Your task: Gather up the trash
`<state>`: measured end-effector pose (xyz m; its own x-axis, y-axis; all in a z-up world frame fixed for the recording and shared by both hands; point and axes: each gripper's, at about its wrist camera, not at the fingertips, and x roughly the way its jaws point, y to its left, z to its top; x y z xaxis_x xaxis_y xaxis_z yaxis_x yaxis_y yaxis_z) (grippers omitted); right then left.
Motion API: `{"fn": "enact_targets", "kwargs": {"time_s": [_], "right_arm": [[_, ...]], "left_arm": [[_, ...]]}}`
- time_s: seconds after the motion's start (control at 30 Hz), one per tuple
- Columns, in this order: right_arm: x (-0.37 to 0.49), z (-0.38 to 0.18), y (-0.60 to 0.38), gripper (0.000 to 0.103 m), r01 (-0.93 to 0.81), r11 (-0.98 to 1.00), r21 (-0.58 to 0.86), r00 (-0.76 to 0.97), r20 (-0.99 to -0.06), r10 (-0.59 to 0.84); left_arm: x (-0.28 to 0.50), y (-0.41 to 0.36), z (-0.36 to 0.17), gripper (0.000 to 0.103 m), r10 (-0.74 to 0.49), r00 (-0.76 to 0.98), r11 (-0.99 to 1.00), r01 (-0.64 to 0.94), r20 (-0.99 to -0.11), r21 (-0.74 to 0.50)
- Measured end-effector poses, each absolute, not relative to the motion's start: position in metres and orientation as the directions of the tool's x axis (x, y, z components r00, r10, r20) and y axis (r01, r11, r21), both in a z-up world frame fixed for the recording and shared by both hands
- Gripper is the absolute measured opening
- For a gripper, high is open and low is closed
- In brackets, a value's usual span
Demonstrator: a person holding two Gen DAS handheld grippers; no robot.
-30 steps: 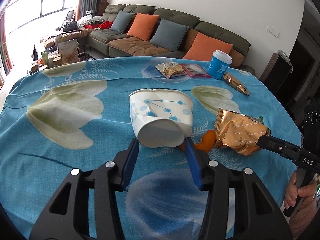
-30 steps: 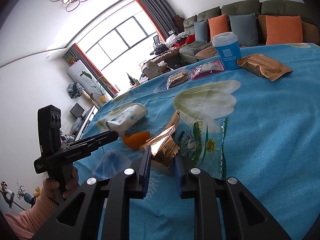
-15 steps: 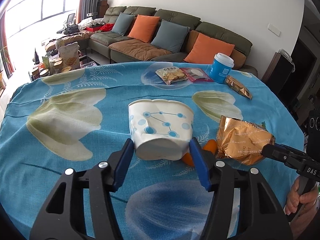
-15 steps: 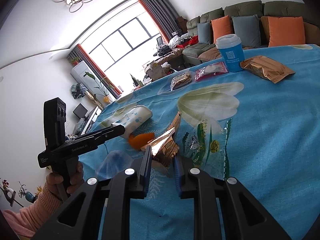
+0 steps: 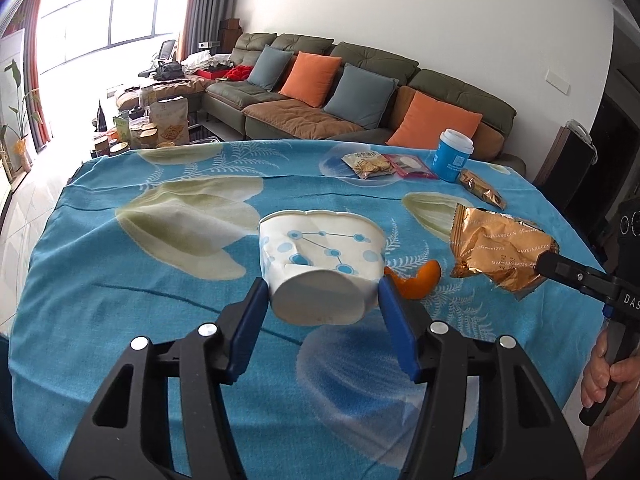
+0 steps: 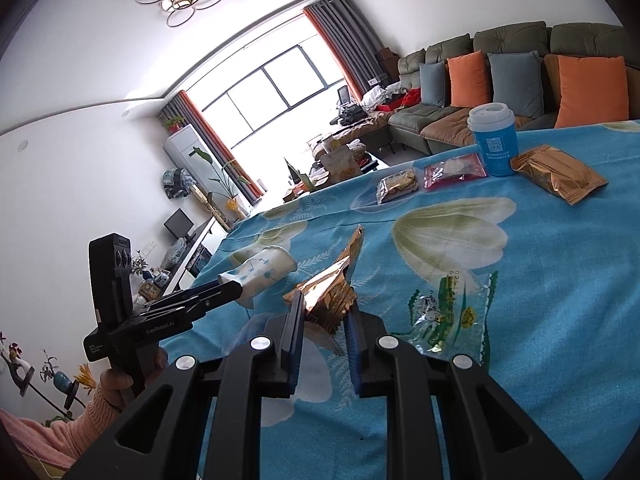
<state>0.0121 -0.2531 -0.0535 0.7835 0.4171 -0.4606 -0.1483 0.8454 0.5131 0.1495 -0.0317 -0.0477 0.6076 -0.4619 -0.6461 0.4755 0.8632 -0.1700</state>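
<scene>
i am holding the crushed paper cup [image 5: 320,264] by its base between the blue pads of my left gripper [image 5: 320,300], both pads pressing on its sides, the cup lying on its side with its open mouth pointing away from me over the blue flowered tablecloth [image 5: 160,320]. just to the right of the cup an orange peel [image 5: 416,282] is lying on the cloth. beyond the peel, further right of the cup, my right gripper [image 6: 322,316] is pinching the gold foil wrapper [image 6: 332,288], its jaws nearly closed on the crumpled foil, and the wrapper is standing up off the cloth. in the right wrist view a clear printed plastic wrapper [image 6: 452,312] is lying flat just beside that gripper, on the side away from the cup. well beyond the cup, near the far edge of the table, a cracker packet [image 5: 366,164], a pink packet [image 5: 408,166], a blue lidded cup [image 5: 452,156] and a second gold packet [image 5: 482,192] are sitting in a loose row. past the table, further again from the cup, a green sofa [image 5: 360,64] with orange and grey cushions is running along the white wall.
</scene>
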Motion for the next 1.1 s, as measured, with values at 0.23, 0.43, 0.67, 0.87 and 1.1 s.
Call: {"fn": "enact_targets", "kwargs": {"time_s": [0.23,0.43,0.67,0.87,1.1], "right_arm": [[0.02,-0.047,-0.22,0.018,-0.235,0.823,0.517,0.75,-0.443,0.492],[0.031,-0.048,-0.185,0.018,-0.311,0.792,0.525,0.701,-0.436,0.564],[0.043,-0.048,-0.149,0.018,-0.377,0.76,0.53,0.642,-0.442,0.627],[0.045,-0.046,-0.128,0.018,-0.409,0.744,0.528,0.615,-0.443,0.652],[0.05,-0.045,-0.115,0.018,-0.429,0.73,0.532,0.589,-0.447,0.673]], "left_arm": [[0.117,0.013,-0.036,0.056,-0.426,0.665,0.893,0.417,-0.614,-0.169],[0.089,0.053,-0.03,0.056,-0.38,0.707,0.92,0.353,-0.597,-0.168],[0.061,0.092,-0.025,0.053,-0.345,0.733,0.938,0.295,-0.587,-0.182],[0.045,0.115,-0.022,0.053,-0.311,0.755,0.95,0.259,-0.578,-0.173],[0.032,0.134,-0.016,0.053,-0.272,0.781,0.962,0.214,-0.563,-0.169]]}}
